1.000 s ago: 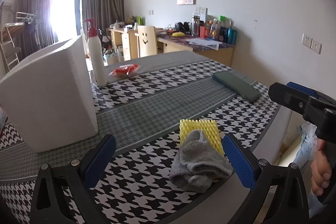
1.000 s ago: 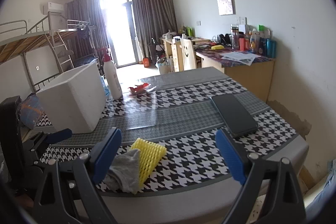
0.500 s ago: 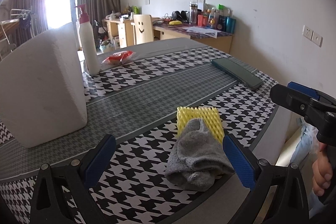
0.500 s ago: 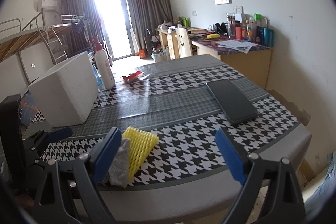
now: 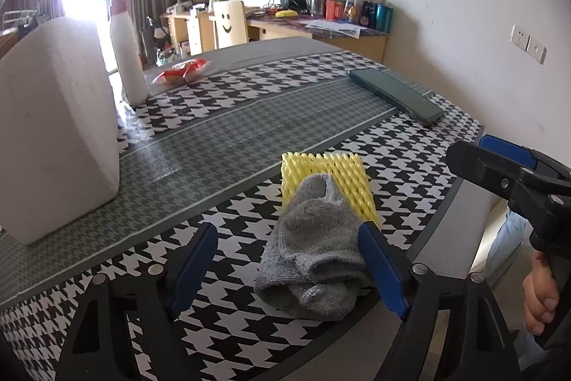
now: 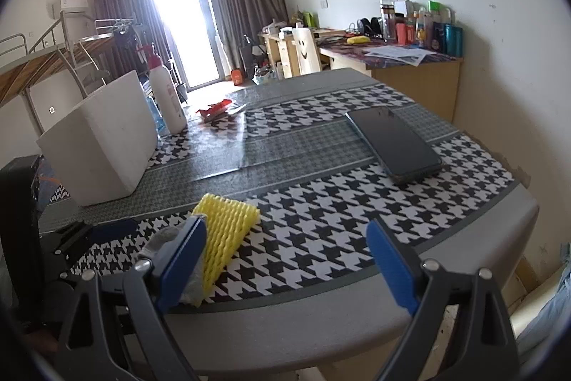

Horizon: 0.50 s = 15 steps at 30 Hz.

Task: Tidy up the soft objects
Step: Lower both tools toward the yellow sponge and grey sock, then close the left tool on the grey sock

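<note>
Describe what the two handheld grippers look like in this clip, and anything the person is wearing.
Both the left gripper and right gripper have black triangular cut-out finger frames with silver rivets and flat blue pads. Light blue fabric, probably trousers, shows at the frame edge.

The grey sock (image 5: 314,249) is fuzzy knitted cloth; the yellow foam net (image 5: 330,177) looks spongy (open mesh). The phone (image 6: 394,143) is glossy, the foam box (image 5: 53,127) matt white.

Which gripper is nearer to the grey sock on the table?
Left. The left gripper has the grey sock between its closing jaws, not yet pinched. The right gripper hangs off to the sock's right over bare houndstooth cloth, jaws open.
</note>
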Each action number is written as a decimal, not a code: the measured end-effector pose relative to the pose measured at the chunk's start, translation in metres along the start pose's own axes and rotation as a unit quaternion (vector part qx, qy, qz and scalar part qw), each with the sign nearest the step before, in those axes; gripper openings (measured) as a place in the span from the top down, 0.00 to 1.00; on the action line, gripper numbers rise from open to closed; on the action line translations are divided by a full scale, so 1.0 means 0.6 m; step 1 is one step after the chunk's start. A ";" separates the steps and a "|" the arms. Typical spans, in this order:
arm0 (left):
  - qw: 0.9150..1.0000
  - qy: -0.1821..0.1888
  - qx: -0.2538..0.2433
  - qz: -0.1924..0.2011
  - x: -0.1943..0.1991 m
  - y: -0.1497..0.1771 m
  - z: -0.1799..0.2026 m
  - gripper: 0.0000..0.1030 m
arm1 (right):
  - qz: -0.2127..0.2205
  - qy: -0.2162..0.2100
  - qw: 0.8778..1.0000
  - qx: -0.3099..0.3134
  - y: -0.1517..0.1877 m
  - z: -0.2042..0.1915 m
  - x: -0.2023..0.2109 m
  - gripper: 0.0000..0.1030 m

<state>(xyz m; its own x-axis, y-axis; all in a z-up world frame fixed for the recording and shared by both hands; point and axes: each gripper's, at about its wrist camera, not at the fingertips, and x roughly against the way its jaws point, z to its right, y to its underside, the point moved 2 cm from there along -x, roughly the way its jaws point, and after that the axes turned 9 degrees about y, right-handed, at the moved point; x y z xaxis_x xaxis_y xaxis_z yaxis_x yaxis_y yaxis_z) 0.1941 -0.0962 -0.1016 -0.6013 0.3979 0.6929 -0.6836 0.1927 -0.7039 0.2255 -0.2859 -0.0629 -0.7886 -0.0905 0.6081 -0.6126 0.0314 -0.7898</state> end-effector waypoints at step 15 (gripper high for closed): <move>0.999 0.043 -0.010 -0.024 -0.001 0.016 0.016 0.57 | -0.011 -0.006 1.000 -0.007 0.006 0.002 -0.010 0.09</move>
<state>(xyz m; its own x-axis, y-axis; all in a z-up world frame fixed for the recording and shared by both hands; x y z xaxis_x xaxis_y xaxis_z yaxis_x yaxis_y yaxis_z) 0.1837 -0.1032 -0.1074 -0.5297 0.4630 0.7106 -0.7020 0.2307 -0.6737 0.2283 -0.2864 -0.0693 -0.7740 -0.1036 0.6247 -0.6310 0.0433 -0.7746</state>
